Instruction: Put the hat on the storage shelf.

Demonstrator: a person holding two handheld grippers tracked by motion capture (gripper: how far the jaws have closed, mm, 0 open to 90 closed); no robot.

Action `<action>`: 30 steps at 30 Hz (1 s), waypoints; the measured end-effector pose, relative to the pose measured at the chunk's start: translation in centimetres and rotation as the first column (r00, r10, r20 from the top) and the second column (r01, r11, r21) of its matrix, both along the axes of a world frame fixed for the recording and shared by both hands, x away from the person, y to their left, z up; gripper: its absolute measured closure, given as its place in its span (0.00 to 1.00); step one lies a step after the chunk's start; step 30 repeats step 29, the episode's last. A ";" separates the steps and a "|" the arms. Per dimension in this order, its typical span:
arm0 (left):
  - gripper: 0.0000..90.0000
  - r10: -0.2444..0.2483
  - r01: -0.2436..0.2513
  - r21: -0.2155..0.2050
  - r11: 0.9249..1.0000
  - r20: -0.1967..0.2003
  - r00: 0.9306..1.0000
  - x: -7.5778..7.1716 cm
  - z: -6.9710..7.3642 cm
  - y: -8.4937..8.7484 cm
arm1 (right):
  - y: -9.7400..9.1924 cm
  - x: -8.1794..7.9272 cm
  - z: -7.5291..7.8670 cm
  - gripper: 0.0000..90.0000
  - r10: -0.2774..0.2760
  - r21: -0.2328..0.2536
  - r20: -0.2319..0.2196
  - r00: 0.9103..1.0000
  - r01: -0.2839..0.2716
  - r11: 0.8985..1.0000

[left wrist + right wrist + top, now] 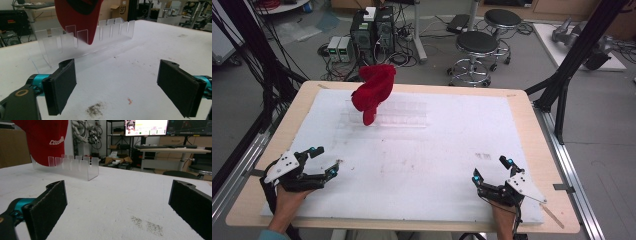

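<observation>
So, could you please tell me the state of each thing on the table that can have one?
Red cap: stood upright in the rack, at its left end, held by nothing.
Clear slotted rack: upright on the white sheet; other slots empty.
Left gripper: jaws open, nothing between them.
Right gripper: jaws open, nothing between them.

Qty: 1 red cap [373,91], 1 clear slotted rack [404,114], 2 grippers – left [325,161], right [490,167]; 2 stools [477,44] behind table.

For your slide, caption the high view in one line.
Red cap stands in a clear rack on the white table; left gripper and right gripper rest open, empty.
</observation>
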State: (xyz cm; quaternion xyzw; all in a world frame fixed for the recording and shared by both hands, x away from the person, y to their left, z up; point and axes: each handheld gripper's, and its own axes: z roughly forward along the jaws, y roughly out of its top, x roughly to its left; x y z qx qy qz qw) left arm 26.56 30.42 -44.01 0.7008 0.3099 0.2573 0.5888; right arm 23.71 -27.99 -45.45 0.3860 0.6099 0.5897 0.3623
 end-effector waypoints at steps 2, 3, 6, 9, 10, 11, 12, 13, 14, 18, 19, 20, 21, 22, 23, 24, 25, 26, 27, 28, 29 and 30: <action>0.18 -0.009 0.009 0.002 1.000 -0.004 1.000 0.0 -0.1 0.0 | 0.0 0.0 0.0 0.01 -0.004 0.004 0.000 1.000 0.004 1.000; 0.18 -0.009 0.009 0.000 1.000 -0.003 1.000 0.0 -0.1 0.0 | 0.0 0.0 0.0 0.01 -0.005 0.005 0.000 1.000 0.005 1.000; 0.18 -0.015 0.015 -0.003 1.000 -0.001 1.000 -0.1 -0.5 0.0 | 0.0 0.0 0.0 0.01 -0.005 0.005 -0.003 1.000 0.005 1.000; 0.17 -0.006 0.006 -0.004 1.000 0.002 1.000 -0.3 -0.9 0.0 | 0.0 0.0 0.0 0.01 -0.007 -0.002 -0.001 1.000 0.007 1.000; 0.17 -0.003 0.003 -0.005 1.000 0.009 1.000 -0.4 -0.9 0.0 | 0.0 0.0 0.0 0.01 -0.007 -0.002 -0.001 1.000 0.007 1.000; 0.17 0.002 -0.002 -0.002 1.000 0.017 1.000 -0.4 -0.9 0.0 | 0.1 0.0 0.0 0.01 -0.007 -0.003 -0.002 1.000 0.007 1.000; 0.17 0.006 -0.006 -0.006 1.000 0.023 1.000 -0.5 -0.9 0.0 | 0.1 0.0 0.0 0.01 -0.008 -0.004 -0.002 1.000 0.008 1.000; 0.17 0.005 -0.005 -0.001 1.000 0.033 0.999 -0.6 -0.9 0.0 | 0.1 0.0 0.0 0.01 -0.006 -0.003 -0.007 1.000 0.006 1.000; 0.18 0.006 -0.006 0.007 1.000 0.036 0.999 -0.6 -0.9 -0.1 | 0.1 0.0 0.0 0.01 -0.006 -0.003 -0.007 1.000 0.006 1.000; 0.18 0.018 -0.018 0.002 1.000 0.036 0.999 -0.6 -1.0 -0.1 | 0.1 0.1 0.0 0.01 -0.005 -0.006 -0.008 1.000 0.005 1.000; 0.18 0.022 -0.022 -0.002 1.000 0.038 0.999 -0.7 -1.0 0.0 | 0.1 0.1 0.0 0.01 -0.004 -0.007 -0.006 1.000 0.004 1.000; 0.18 0.024 -0.024 -0.009 1.000 0.039 0.999 -0.7 -1.0 0.0 | 0.1 0.1 0.0 0.01 -0.004 -0.007 -0.006 1.000 0.004 1.000; 0.18 0.025 -0.024 -0.014 1.000 0.043 0.999 -0.7 -1.1 0.0 | 0.1 0.1 0.0 0.01 -0.004 -0.007 -0.007 1.000 0.004 1.000; 0.18 0.024 -0.023 -0.021 1.000 0.051 0.998 -0.8 -1.1 0.1 | 0.1 0.1 0.0 0.01 -0.004 -0.007 -0.006 1.000 0.004 1.000; 0.18 0.027 -0.025 -0.024 0.999 0.055 0.998 -0.8 -1.1 0.2 | 0.1 0.0 0.0 0.01 -0.003 -0.005 -0.009 1.000 0.003 1.000; 0.19 0.030 -0.028 -0.037 0.999 0.056 0.998 -0.9 -1.1 0.3 | 0.1 0.1 0.0 0.01 -0.004 -0.007 -0.006 1.000 0.004 1.000; 0.19 0.033 -0.031 -0.043 0.999 0.058 0.998 -0.9 -1.2 0.4 | 0.1 0.1 0.0 0.01 -0.003 -0.005 -0.008 1.000 0.003 1.000; 0.19 0.034 -0.032 -0.046 0.998 0.058 0.998 -0.9 -1.2 0.4 | 0.1 0.1 0.0 0.01 -0.005 -0.004 -0.011 1.000 0.005 1.000; 0.19 0.037 -0.034 -0.055 0.998 0.059 0.998 -0.9 -1.2 0.4 | 0.1 0.1 0.0 0.01 -0.006 -0.006 -0.011 1.000 0.006 1.000; 0.19 0.037 -0.034 -0.056 0.998 0.066 0.997 -1.0 -1.2 0.4 | 0.1 0.1 0.0 0.01 -0.008 -0.011 -0.009 1.000 0.008 1.000; 0.19 0.039 -0.035 -0.057 0.998 0.074 0.996 -1.1 -1.2 0.4 | 0.2 0.1 0.0 0.01 -0.009 -0.009 -0.019 1.000 0.009 1.000; 0.19 0.039 -0.035 -0.057 0.998 0.074 0.996 -1.1 -1.2 0.4 | 0.2 0.1 0.0 0.01 -0.009 -0.009 -0.019 1.000 0.009 1.000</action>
